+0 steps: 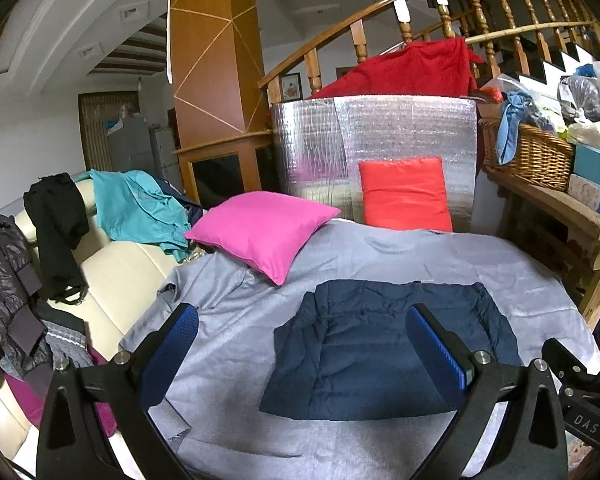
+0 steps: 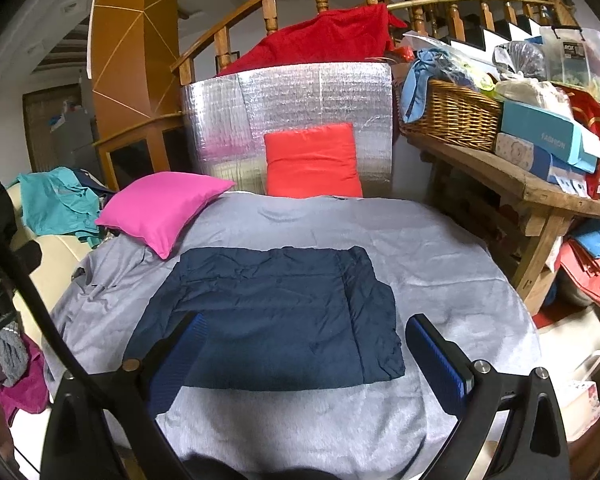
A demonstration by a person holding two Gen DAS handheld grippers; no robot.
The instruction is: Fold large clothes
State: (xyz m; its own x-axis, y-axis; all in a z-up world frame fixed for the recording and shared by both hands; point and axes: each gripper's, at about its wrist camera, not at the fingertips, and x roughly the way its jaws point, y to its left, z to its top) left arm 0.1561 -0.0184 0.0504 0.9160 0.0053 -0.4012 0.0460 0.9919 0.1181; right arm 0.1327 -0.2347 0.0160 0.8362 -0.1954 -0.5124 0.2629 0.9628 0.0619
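A dark navy quilted garment (image 1: 364, 352) (image 2: 276, 312) lies folded into a rough rectangle, flat on the grey cloth (image 1: 380, 256) (image 2: 440, 248) that covers the work surface. My left gripper (image 1: 302, 328) hovers open above the garment's near left part, nothing between its blue pads. Over the garment's near edge my right gripper (image 2: 304, 338) is also open and empty. Part of the right gripper's black body (image 1: 580, 380) shows at the lower right of the left wrist view.
A pink pillow (image 1: 260, 228) (image 2: 162, 208) and a red-orange cushion (image 1: 406, 194) (image 2: 312, 160) sit at the far side before a silver foil panel (image 1: 320, 144). A cream sofa (image 1: 116, 272) with piled clothes is left. A wooden bench (image 2: 512, 188) with a wicker basket (image 2: 452, 116) is right.
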